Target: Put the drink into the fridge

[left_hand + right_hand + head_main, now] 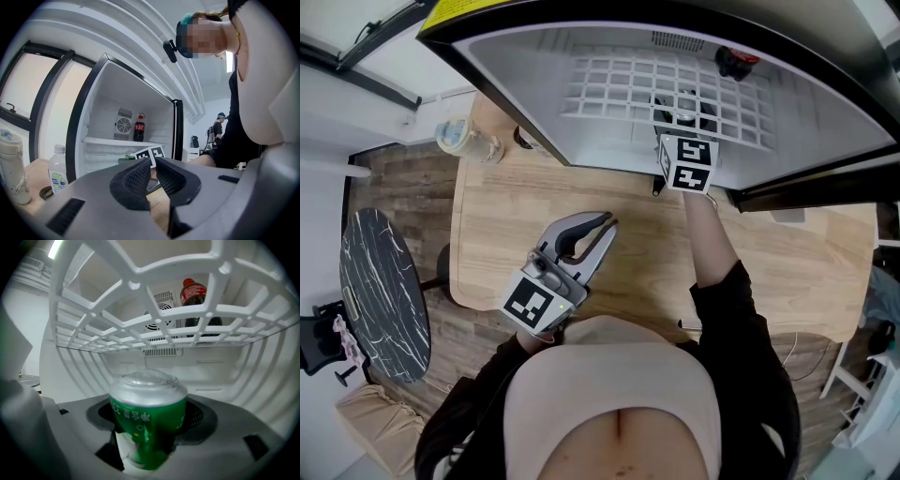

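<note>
- In the head view, you are reaching your right gripper into the open fridge, under its white wire shelf. Your left gripper is hovering over the pale wooden table.
- In the left gripper view, the ribbed black pads are pressing together with nothing between them. A dark cola bottle is standing on the shelf beside a round fan grille, and a clear plastic water bottle is sitting on the table next to the fridge.
- In the right gripper view, the jaws are clamping the sides of the green drink can. It is standing upright in the lower compartment, beneath the shelf's grid, with its domed silver top shining. Whether its base is touching the fridge floor is not showing.
- The can's thin, smooth metal is probably slippery and easy to dent, so be squeezing firmly but not hard. Be lowering it level until the base is resting flat, with the top clear of the grid, and only then be letting go.
</note>
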Demonstrator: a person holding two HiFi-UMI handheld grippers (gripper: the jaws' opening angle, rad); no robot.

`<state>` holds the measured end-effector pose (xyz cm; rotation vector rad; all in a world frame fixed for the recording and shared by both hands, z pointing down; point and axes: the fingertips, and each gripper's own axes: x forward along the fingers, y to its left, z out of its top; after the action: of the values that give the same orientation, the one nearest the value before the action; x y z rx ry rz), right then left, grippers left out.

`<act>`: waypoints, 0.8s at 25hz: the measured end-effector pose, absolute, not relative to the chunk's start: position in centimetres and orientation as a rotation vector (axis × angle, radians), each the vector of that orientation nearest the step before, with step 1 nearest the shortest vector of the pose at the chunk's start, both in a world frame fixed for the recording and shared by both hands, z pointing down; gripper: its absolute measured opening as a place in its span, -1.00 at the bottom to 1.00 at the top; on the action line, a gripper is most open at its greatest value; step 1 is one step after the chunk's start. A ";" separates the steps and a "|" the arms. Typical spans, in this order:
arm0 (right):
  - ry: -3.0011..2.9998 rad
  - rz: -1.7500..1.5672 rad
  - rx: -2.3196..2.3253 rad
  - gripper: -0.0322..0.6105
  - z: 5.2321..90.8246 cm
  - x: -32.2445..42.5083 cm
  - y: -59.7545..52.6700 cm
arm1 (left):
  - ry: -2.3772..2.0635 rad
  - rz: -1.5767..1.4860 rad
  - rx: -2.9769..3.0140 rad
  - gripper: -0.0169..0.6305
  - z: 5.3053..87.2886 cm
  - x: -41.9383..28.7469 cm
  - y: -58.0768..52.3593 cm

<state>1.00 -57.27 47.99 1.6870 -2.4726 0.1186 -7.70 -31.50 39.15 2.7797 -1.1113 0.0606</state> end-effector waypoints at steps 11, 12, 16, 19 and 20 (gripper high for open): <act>-2.456 0.164 1.740 0.17 48.1 1.3 -57.1 | -1.122 0.046 2.782 -0.82 38.8 -7.9 -31.5; -2.450 0.155 1.744 0.17 48.1 1.4 -57.0 | -1.124 0.047 2.782 -0.82 38.7 -8.0 -31.5; -2.427 0.137 1.748 0.17 48.1 1.4 -56.7 | -1.131 0.037 2.783 -0.82 38.6 -8.2 -31.5; -2.431 0.150 1.752 0.17 48.1 1.5 -56.2 | -1.132 0.031 2.788 -0.82 38.4 -8.2 -31.4; -2.434 0.152 1.756 0.17 48.0 1.6 -56.0 | -1.129 0.030 2.790 -0.82 38.4 -8.1 -31.4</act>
<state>1.64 -55.99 48.02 1.7558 -2.4339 0.1515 -8.07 -31.43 38.37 2.7904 -1.1292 0.0299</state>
